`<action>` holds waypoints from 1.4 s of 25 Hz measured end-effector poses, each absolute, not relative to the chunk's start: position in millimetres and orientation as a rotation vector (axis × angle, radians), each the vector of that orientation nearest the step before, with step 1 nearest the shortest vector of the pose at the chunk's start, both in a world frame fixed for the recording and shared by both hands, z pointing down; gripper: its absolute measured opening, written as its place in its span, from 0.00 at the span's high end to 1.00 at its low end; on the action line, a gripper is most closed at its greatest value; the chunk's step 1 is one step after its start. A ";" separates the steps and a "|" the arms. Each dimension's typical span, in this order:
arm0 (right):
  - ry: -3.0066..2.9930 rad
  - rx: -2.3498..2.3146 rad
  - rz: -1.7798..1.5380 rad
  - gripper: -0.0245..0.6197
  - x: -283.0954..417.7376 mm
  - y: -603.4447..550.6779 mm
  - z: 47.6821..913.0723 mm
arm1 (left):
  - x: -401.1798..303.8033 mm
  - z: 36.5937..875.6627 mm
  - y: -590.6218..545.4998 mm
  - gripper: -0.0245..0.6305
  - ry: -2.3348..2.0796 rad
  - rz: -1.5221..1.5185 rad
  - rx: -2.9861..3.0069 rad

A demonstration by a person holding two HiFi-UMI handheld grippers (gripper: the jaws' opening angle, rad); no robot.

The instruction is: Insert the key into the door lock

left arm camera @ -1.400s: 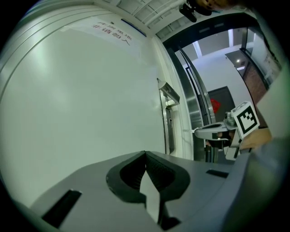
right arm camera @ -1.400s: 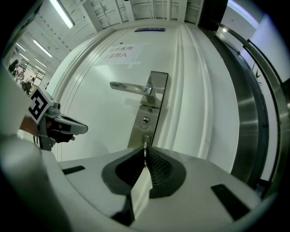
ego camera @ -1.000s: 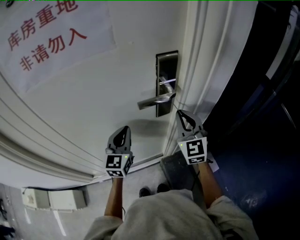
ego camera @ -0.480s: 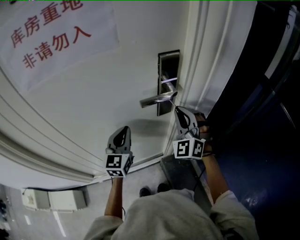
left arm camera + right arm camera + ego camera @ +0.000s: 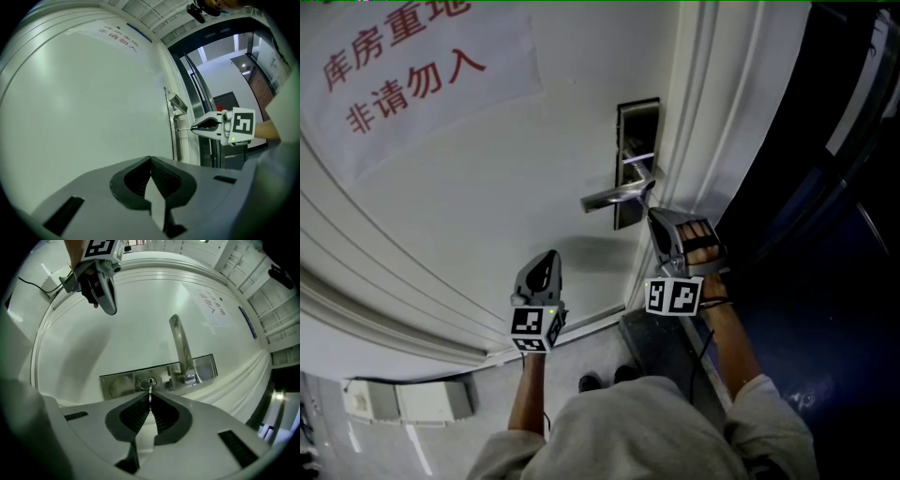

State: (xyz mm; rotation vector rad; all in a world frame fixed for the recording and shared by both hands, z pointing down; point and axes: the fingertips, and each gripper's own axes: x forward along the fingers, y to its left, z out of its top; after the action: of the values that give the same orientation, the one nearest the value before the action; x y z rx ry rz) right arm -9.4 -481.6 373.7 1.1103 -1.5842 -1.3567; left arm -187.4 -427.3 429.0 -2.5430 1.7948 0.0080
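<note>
Rolling over since a second ago, our right gripper (image 5: 654, 216) is now showing the hand's fingers on top where its marker cube was facing us, while our left gripper (image 5: 549, 258) is keeping its place at lower centre.

In the head view, the right gripper is pointing up at the dark steel lock plate (image 5: 630, 159) on the white door (image 5: 487, 197), just below the silver lever handle (image 5: 614, 195). A white paper notice with red characters (image 5: 412, 75) is hanging at upper left.

In the left gripper view, our left jaws are meeting at the tips and holding nothing. At centre right, the thin silver key (image 5: 183, 129) is bridging the right gripper and the plate.

In the right gripper view, our right jaws are pinching the key's head, and its blade is reaching the oval keyhole (image 5: 148, 382) at frame centre.

We are judging the insertion as done or nearly done. Pushing the key fully home, if it is not already, and letting go are what is remaining. We are seeing no container, only the keyhole taking the key.
</note>
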 end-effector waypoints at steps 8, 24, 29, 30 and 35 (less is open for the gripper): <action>-1.586 1.110 -1.343 0.92 -10.9 -485.9 374.8 | -193.2 429.8 -427.9 0.93 1.806 0.013 -2.537; -1.552 1.060 -1.339 0.92 -15.8 -492.8 372.3 | -190.0 435.9 -430.3 0.93 1.793 0.010 -2.560; -1.446 0.978 -1.414 0.92 -14.5 -494.7 372.6 | -184.8 437.4 -432.1 0.93 1.773 0.012 -2.580; -1.427 0.957 -1.428 0.92 -14.3 -495.1 372.2 | -183.8 438.0 -432.3 0.93 1.770 0.012 -2.584; -1.454 0.987 -1.381 0.92 -12.7 -498.1 372.4 | -181.6 441.3 -431.9 0.93 1.768 0.010 -2.594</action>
State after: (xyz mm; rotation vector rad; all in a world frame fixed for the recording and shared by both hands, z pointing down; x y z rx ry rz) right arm -12.7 -498.1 372.4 0.9874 -1.4540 -1.3811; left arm -181.6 -431.9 441.3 -2.5944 1.7677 0.0102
